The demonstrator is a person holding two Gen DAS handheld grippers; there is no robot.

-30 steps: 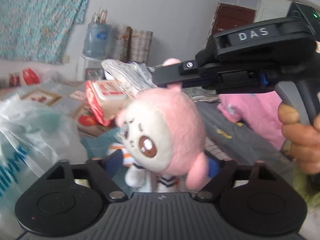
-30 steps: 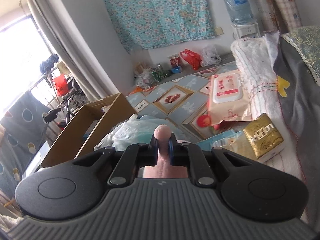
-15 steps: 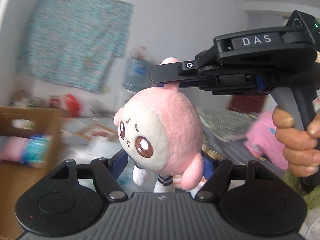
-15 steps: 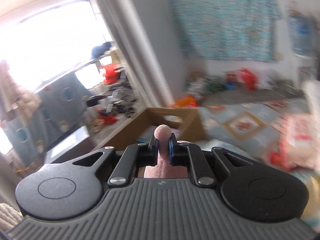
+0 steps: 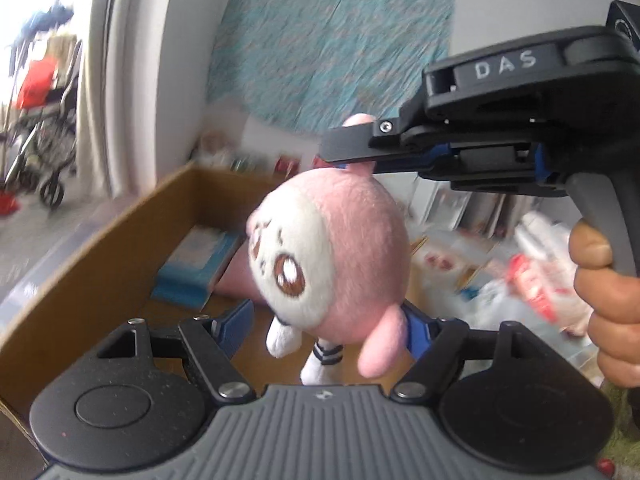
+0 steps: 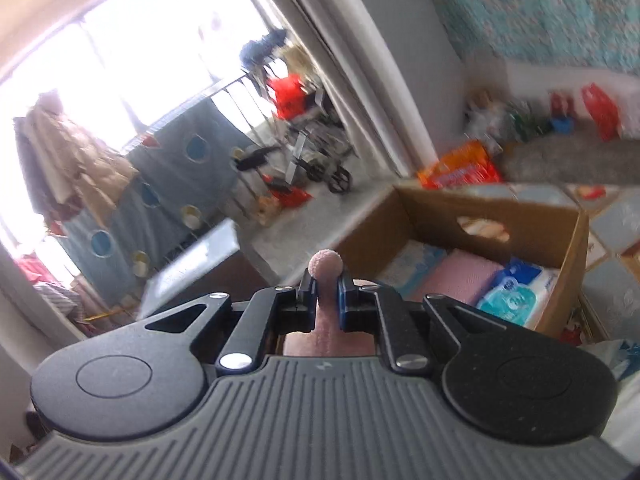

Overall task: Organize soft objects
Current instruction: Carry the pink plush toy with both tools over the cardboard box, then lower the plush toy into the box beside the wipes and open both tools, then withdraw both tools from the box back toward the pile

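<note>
Plush doll (image 5: pixel 332 256), pink and white, is being carried at the centre of the left wrist view, dangled by one ear that is being pinched in the clenched right claw (image 5: pixel 340 156). The left claw (image 5: pixel 320 320) is being held released, its blue pads flanking the doll's lower body without pressing. The doll should be lowered fully into the cardboard box (image 5: pixel 100 256) before that ear is released. Counted: one doll, two claws, one box, in which one pink pack (image 6: pixel 460 276) and at least two blue packs are lying.
</note>
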